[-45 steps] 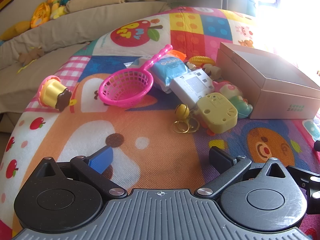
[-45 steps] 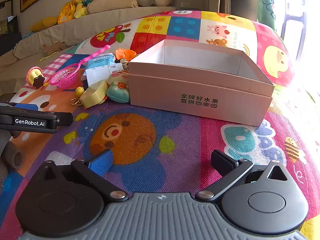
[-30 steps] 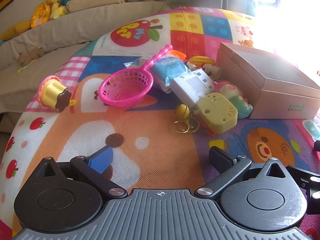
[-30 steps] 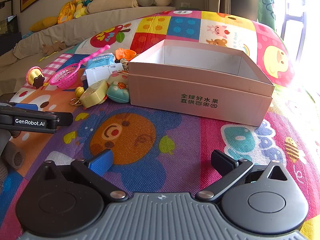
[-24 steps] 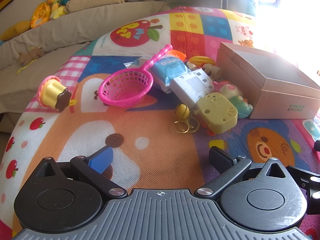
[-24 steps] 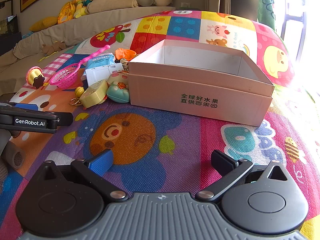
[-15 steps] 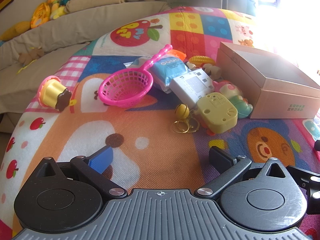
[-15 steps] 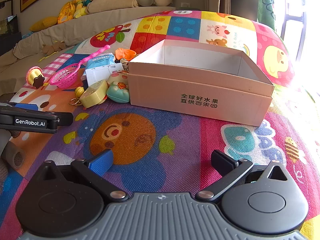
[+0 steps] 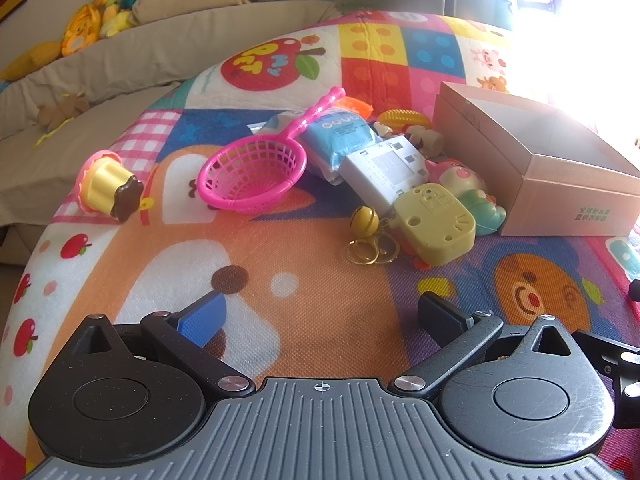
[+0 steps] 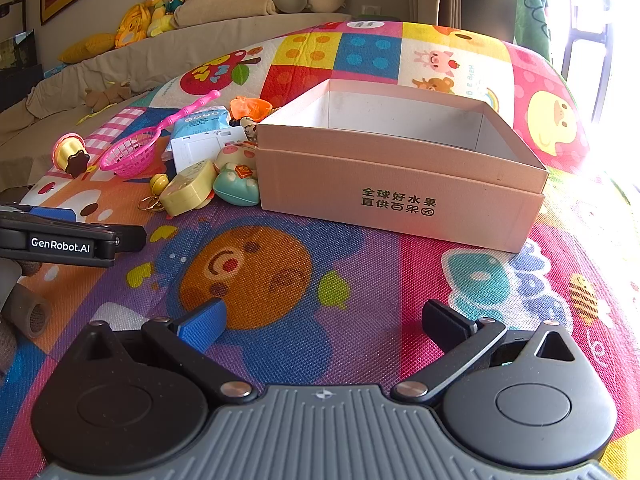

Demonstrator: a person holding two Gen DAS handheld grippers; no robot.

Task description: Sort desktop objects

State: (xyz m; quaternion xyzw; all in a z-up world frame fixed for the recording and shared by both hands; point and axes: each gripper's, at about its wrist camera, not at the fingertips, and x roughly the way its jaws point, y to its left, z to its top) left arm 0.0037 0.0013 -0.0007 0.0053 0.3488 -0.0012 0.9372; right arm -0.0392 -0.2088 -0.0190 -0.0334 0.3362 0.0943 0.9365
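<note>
Toys lie in a heap on the colourful play mat: a pink net scoop, a blue packet, a white box, a yellow toy case with a bell and gold rings, and a pink-green figure. A toy cupcake lies apart at the left. An empty pink cardboard box stands to the right of the heap. My left gripper is open over the mat, short of the heap. My right gripper is open in front of the box, holding nothing.
The left gripper's body shows at the left edge of the right wrist view. A beige sofa with stuffed toys runs behind the mat. Strong window light washes out the far right. Bare mat lies between the grippers and the toys.
</note>
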